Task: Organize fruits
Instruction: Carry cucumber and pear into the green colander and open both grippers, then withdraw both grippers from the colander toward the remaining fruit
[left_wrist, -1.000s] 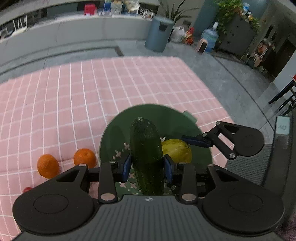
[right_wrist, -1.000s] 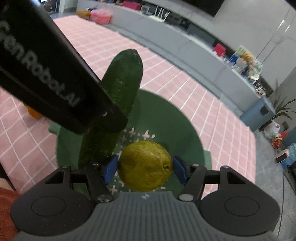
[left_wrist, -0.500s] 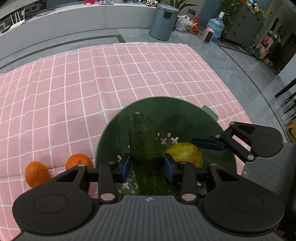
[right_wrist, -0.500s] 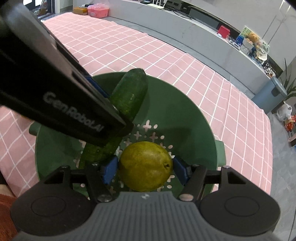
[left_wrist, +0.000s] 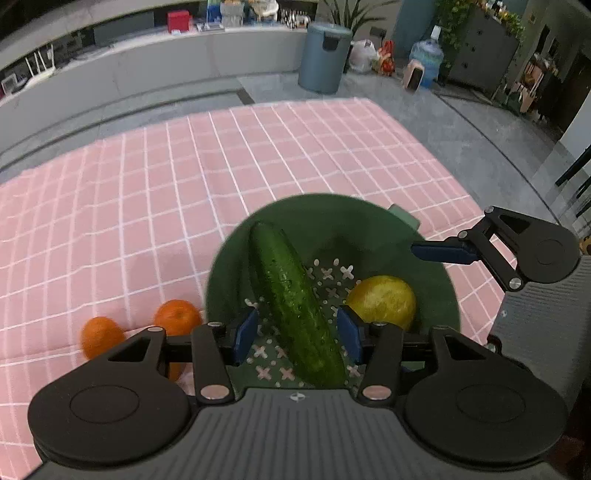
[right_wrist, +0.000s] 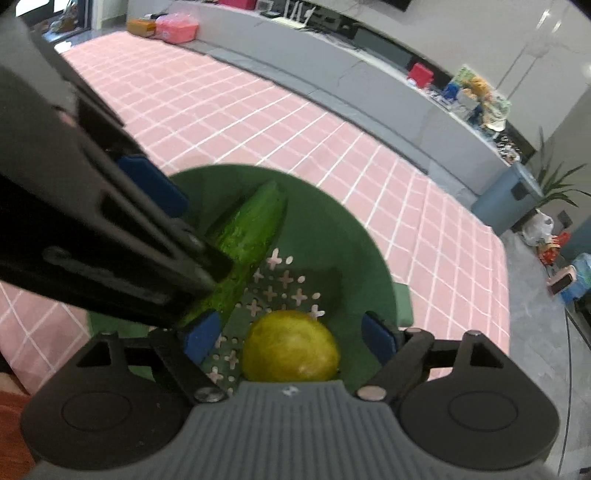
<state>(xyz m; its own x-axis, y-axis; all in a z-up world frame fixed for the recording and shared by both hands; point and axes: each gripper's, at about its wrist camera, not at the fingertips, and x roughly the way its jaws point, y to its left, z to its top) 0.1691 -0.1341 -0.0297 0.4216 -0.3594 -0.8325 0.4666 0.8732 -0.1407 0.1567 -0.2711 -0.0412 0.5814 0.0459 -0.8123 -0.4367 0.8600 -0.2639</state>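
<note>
A green perforated colander (left_wrist: 369, 221) (right_wrist: 332, 206) sits on the pink checked cloth. A dark green cucumber (left_wrist: 295, 302) (right_wrist: 247, 236) lies slanted inside it, free of the pads. A yellow-green pear (left_wrist: 382, 301) (right_wrist: 291, 347) rests on the colander floor beside it. My left gripper (left_wrist: 297, 334) is open, its blue pads apart on either side of the cucumber. My right gripper (right_wrist: 291, 338) is open, pads standing clear of the pear. The right gripper also shows at the right of the left wrist view (left_wrist: 443, 253).
Two oranges (left_wrist: 177, 317) (left_wrist: 101, 336) lie on the cloth (left_wrist: 147, 206) left of the colander. The table's right edge drops to a grey floor with a bin (left_wrist: 325, 57). A grey counter (right_wrist: 332, 85) runs behind.
Both grippers have opened: the left let go of the cucumber, the right let go of the pear. Both fruits now lie in the colander, and the grippers have pulled back a little.
</note>
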